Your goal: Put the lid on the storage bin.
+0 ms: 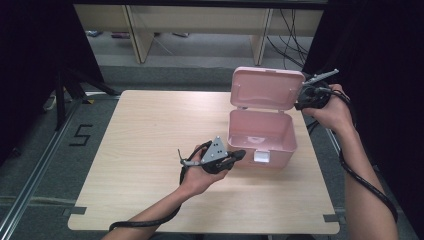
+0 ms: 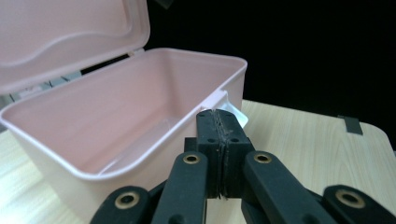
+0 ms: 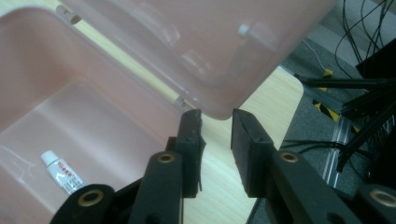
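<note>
- Pink box (image 1: 261, 137): stands open on the wooden table (image 1: 150, 130), toward that table's right side; all positions below are given relative to this box
- Lid (image 1: 267, 88): hinged at the box's far edge and raised upright, its inner face turned toward the person
- White latch tab (image 1: 262, 156): on the box's near wall, at its middle
- Small white tube (image 3: 62, 172): lies on the box floor, seen through the translucent wall in the right gripper view; red print on it is too small to read
- Left gripper (image 1: 239, 154): just beside the box's near left corner, held in the person's left hand (image 1: 200, 177); in the left gripper view its jaws are pressed fully together with nothing between them, their tips level with the box's rim (image 2: 140, 154) and close to the latch tab
- Right gripper (image 1: 300, 102): at the right edge of the raised lid, held in the person's right hand (image 1: 332, 112); in the right gripper view its jaws stand parted by a clear gap just below the lid's corner (image 3: 224, 109), gripping nothing
- Floor tape mark "5" (image 1: 80, 135): well left of the box, on the grey floor beyond the table's edge
</note>
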`<control>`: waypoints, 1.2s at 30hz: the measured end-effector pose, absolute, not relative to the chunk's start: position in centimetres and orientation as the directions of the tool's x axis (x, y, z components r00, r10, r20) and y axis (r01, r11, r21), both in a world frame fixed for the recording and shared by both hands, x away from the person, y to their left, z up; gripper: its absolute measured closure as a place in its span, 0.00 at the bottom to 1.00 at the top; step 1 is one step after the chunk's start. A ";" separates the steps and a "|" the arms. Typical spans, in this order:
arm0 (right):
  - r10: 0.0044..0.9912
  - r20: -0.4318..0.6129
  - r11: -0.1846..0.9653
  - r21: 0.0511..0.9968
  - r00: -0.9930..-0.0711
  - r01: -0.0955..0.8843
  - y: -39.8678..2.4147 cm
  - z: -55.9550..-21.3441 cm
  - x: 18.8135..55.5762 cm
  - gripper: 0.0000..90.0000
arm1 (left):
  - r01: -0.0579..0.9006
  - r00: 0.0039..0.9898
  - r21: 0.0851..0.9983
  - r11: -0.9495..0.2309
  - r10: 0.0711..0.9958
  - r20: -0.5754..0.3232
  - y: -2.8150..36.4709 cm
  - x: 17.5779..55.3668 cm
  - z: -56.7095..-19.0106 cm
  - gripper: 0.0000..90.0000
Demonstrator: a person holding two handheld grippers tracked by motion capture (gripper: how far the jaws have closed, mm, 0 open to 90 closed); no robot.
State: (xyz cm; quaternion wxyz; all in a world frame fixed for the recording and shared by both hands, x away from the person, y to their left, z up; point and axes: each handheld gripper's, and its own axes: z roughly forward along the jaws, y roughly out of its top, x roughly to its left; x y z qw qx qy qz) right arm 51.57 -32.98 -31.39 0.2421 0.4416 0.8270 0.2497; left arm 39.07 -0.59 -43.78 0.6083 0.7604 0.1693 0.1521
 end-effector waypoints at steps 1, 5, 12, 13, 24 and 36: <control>0.852 -0.179 0.482 0.635 -0.492 0.604 -33.1 -31.3 51.6 0.82 | 0.073 0.897 0.978 -0.197 0.441 0.022 -0.7 39.0 -43.8 0.98; 0.867 -0.182 0.455 0.665 -0.463 0.592 -33.3 -30.9 51.8 0.79 | 0.071 0.898 0.978 -0.195 0.439 0.023 -1.2 39.0 -43.9 0.98; 0.891 -0.183 0.412 0.710 -0.415 0.571 -33.4 -30.4 52.2 0.77 | 0.063 0.903 0.975 -0.212 0.428 0.034 -2.2 39.2 -44.3 0.99; 0.892 -0.189 0.411 0.714 -0.410 0.567 -33.4 -30.4 52.2 0.77 | 0.065 0.903 0.974 -0.215 0.428 0.034 -2.3 39.2 -44.3 0.99; 0.906 -0.208 0.386 0.765 -0.370 0.515 -33.2 -30.0 52.9 0.75 | 0.070 0.905 0.968 -0.241 0.423 0.040 -3.5 39.8 -44.7 0.99; 0.933 -0.196 0.331 0.792 -0.301 0.513 -32.7 -30.1 53.2 0.80 | 0.070 0.909 0.962 -0.263 0.414 0.047 -4.5 40.2 -45.4 0.99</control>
